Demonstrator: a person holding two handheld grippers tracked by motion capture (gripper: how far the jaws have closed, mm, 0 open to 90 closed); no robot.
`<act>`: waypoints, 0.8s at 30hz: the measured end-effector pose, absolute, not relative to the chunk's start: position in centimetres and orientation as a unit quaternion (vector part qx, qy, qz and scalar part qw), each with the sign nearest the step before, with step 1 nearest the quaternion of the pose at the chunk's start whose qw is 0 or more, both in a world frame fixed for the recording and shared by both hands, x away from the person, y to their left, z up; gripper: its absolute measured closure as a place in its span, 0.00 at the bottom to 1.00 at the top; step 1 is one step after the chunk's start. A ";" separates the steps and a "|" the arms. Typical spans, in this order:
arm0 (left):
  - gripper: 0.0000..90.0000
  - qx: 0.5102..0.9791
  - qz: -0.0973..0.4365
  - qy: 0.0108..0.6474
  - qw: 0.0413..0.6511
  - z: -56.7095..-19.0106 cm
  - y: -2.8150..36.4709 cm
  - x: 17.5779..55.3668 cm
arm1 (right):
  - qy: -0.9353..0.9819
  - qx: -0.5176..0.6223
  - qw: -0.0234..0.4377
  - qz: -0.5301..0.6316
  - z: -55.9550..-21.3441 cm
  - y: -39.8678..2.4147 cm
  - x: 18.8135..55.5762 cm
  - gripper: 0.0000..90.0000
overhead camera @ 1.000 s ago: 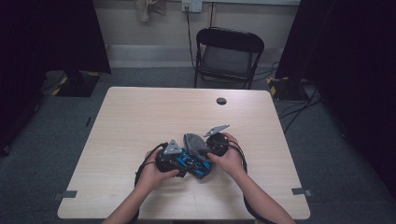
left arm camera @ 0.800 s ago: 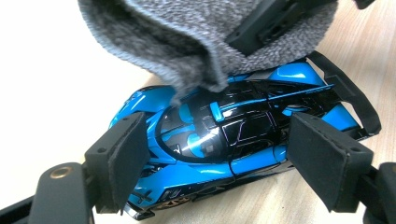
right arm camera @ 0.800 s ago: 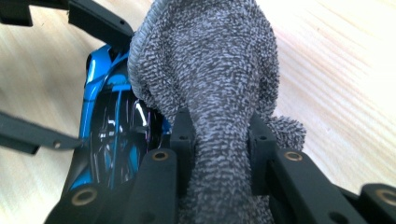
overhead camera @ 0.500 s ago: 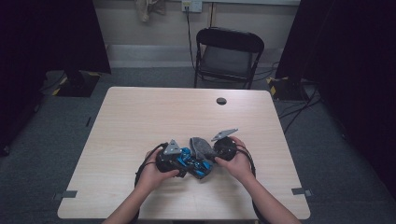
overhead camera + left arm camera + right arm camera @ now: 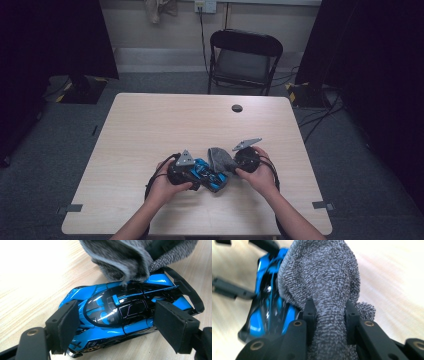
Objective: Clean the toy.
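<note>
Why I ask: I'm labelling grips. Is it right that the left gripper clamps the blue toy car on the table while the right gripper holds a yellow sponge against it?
Not quite: the right gripper holds a grey cloth, not a yellow sponge, as the right gripper view shows. The left gripper does clamp the blue toy car on the table.

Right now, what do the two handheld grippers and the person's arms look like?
Each gripper is a black handheld unit. The left gripper has two black jaws faced with dark foam-like pads and brass-coloured rivets at the joints; the right gripper has the same black jaws and rivets. In the high view, a grey three-cornered plate tops each, and a black cable loops from each. The forearms are bare, with no sleeves visible.
</note>
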State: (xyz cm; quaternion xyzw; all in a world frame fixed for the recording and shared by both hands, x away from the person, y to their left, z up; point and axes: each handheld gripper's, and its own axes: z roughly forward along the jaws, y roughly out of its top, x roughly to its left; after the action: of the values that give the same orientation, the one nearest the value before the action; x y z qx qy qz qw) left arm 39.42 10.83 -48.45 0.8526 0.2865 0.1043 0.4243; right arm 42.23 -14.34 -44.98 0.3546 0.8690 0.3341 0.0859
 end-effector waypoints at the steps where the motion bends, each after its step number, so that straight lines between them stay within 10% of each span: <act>1: 0.23 0.853 0.104 0.286 0.424 -48.5 10.8 39.4 | 0.867 0.356 0.089 0.336 -44.8 -14.2 42.5 0.78; 24: 0.23 0.851 0.104 0.285 0.429 -48.5 10.9 39.4 | 0.867 0.366 0.122 0.317 -46.4 -6.9 46.6 0.78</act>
State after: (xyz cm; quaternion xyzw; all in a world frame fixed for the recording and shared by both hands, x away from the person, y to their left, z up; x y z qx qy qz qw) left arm 39.41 10.90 -48.55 0.8506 0.2852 0.1042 0.4293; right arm 46.62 -6.87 -46.41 0.3659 0.8665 0.3167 0.1225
